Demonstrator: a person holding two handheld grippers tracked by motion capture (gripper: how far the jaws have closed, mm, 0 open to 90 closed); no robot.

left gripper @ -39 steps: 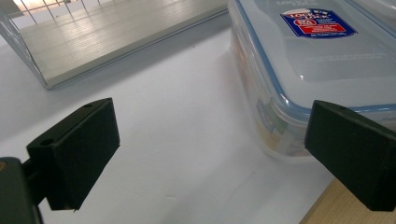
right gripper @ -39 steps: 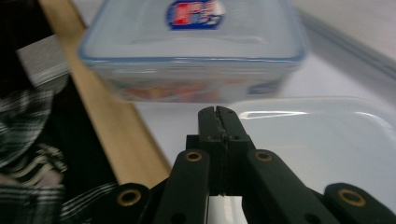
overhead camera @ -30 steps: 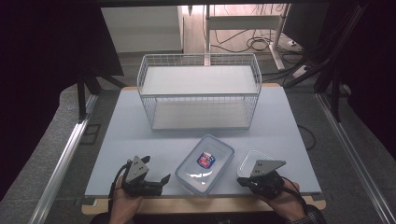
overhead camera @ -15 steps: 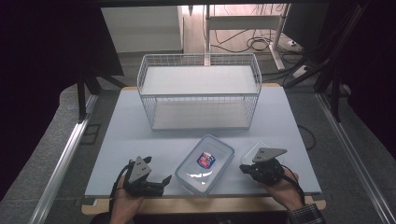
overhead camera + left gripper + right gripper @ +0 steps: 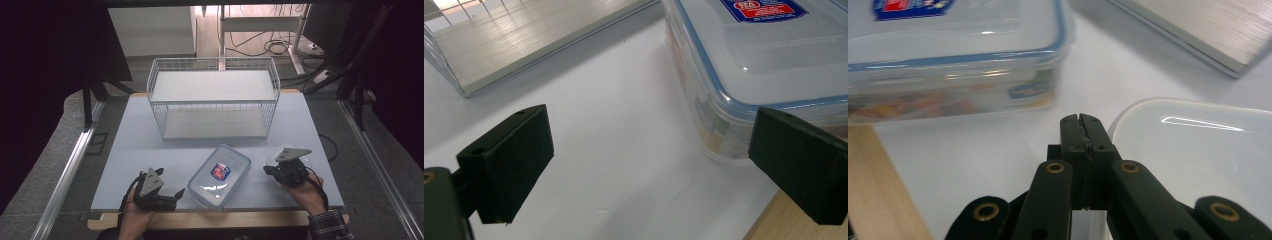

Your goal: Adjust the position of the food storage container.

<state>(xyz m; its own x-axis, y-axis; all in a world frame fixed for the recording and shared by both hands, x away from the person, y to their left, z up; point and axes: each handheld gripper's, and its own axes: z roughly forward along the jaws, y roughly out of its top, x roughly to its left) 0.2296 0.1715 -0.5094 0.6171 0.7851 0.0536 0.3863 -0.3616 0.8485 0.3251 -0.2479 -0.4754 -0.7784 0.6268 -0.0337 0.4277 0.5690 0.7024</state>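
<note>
Two handheld grippers flanking a clear plastic lidded food box

The left gripper [image 5: 175, 192] is sitting released, jaws spread wide on the pale table [image 5: 150, 150], one jaw just beside the near corner of the clear rectangular blue-sealed box [image 5: 220, 175]. The right gripper [image 5: 1082, 122] is hovering clenched on nothing, jaws pressed together, beside a smaller translucent plastic container [image 5: 1193, 150]. A white wire basket [image 5: 212, 97] is standing farther back on the table
</note>
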